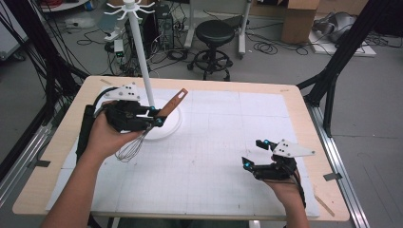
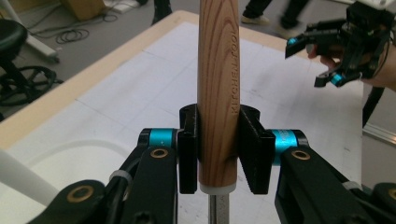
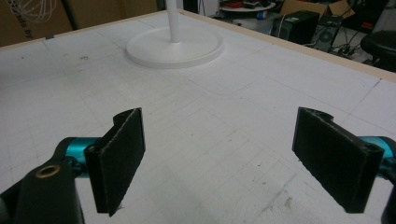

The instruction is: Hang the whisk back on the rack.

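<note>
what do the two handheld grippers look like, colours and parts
Both the left gripper and the right gripper are black linkage frames with turquoise joints near the jaws. Brass-coloured pivot rings sit on the arms, and the jaw pads are flat, black and rectangular. Each carries a grey three-cornered plate dotted with small holes on top. A black cable trails from the left one. The forearms are bare, no sleeves.
</note>
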A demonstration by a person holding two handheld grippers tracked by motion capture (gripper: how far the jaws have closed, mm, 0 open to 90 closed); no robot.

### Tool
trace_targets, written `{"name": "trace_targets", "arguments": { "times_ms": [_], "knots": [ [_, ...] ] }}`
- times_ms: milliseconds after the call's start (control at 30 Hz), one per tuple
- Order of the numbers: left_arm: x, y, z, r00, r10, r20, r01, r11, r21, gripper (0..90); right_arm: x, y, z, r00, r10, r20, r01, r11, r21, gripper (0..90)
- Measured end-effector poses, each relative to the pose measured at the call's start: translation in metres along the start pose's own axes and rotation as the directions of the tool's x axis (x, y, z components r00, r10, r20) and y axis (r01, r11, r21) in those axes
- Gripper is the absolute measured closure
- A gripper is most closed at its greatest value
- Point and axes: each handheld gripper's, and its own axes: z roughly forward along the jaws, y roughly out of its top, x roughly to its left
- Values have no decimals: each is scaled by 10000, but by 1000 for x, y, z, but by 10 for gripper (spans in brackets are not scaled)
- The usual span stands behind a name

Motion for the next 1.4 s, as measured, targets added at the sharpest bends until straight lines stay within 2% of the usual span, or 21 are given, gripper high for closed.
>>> {"name": "trace_targets", "arguments": {
  "times_ms": [100,233,267,500,667,733,800,867,1033,1100,1233,1400],
  "knots": [
    [1,10,-11,9997,120,-217,-123,9998,-170,709,0,0,0,10000,5,-21,-5,10000,27,162],
    [3,18,-19,9993,198,-311,-209,9992,-351,709,1,0,0,10000,1,-25,-1,10000,-17,162],
    [4,23,-24,9991,226,-370,-246,9983,-538,709,1,0,-1,10000,23,-41,-22,10000,34,162],
    [10,35,-36,9987,136,-481,-186,9944,-1040,709,2,1,0,10000,16,-41,-15,10000,12,162],
    [17,40,-46,9987,27,-509,-92,9918,-1277,709,1,0,1,10000,-30,-63,30,10000,66,162],
    [19,41,-49,9991,38,-425,-92,9916,-1293,709,2,0,2,10000,-8,-80,8,9999,102,162],
    [25,44,-54,10000,-14,-81,3,9903,-1392,709,2,1,2,9999,-42,-93,42,10000,38,162],
    [26,45,-56,10000,-22,-69,12,9896,-1440,709,2,0,2,10000,0,-89,0,10000,70,162],
    [32,54,-70,9995,130,-287,-174,9875,-1568,709,2,0,2,10000,-33,-61,33,10000,93,162],
    [36,57,-80,9990,130,-419,-201,9843,-1755,709,2,0,2,10000,-31,-56,31,9999,101,162],
    [43,56,-90,9996,132,-233,-176,9794,-2013,709,2,0,2,10000,16,-63,-15,10000,81,162],
    [54,55,-97,9994,-53,-336,-17,9791,-2036,709,2,0,3,10000,-20,-65,21,9999,146,162]
  ]
}}
